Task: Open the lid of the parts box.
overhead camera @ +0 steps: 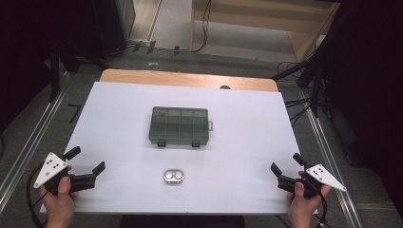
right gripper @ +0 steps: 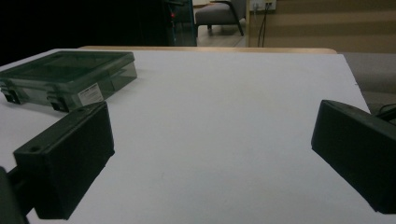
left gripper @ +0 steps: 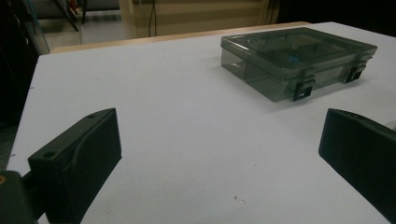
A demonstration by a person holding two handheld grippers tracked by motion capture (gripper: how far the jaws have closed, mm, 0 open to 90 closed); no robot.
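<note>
At the near edge of the table (overhead camera: 119,114) the person holds the left tongs (overhead camera: 86,161) at the near left corner and the right tongs (overhead camera: 285,164) at the near right corner. Both are released, jaws spread wide with nothing between them, and both point inward and away over the white surface.

Between them, close to the near edge and about midway, lies a small oval metal case (overhead camera: 174,176) with two round hollows, its long axis running left to right. It looks slightly nearer the left tongs, though either hand could reach it.

Farther off, at the middle of the table, sits the compartment box (overhead camera: 179,125) of smoky clear plastic. Its lid is down, its long axis also runs left to right, and its two dark latches face the person (the side any opening move would probably start from). It lies ahead and to the right in the left gripper view (left gripper: 296,58), ahead and to the left in the right gripper view (right gripper: 65,77).

Beyond the white sheet a strip of wooden edge (overhead camera: 190,78) shows; behind it are grey floor, cables and dark stands.
</note>
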